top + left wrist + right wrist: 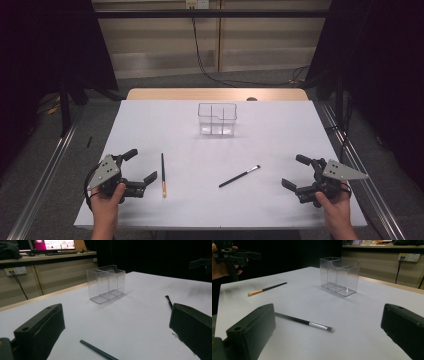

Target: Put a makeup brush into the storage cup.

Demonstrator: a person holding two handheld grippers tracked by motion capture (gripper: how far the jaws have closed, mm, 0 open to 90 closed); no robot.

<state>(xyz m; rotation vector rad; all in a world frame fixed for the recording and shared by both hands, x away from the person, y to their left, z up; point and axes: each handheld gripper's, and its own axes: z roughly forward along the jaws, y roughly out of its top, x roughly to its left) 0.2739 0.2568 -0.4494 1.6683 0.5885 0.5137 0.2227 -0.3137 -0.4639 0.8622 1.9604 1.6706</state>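
Risk of skidding: both brushes lie flat on the bench, gold-ferrule brush just beside the released left hand-held gripper, silver-ferrule brush near the released right hand-held gripper, so a shallow pinch could roll either away from the clear organiser

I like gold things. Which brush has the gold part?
The brush with the gold band, lying beside the left tongs. The other brush has a silver band instead.
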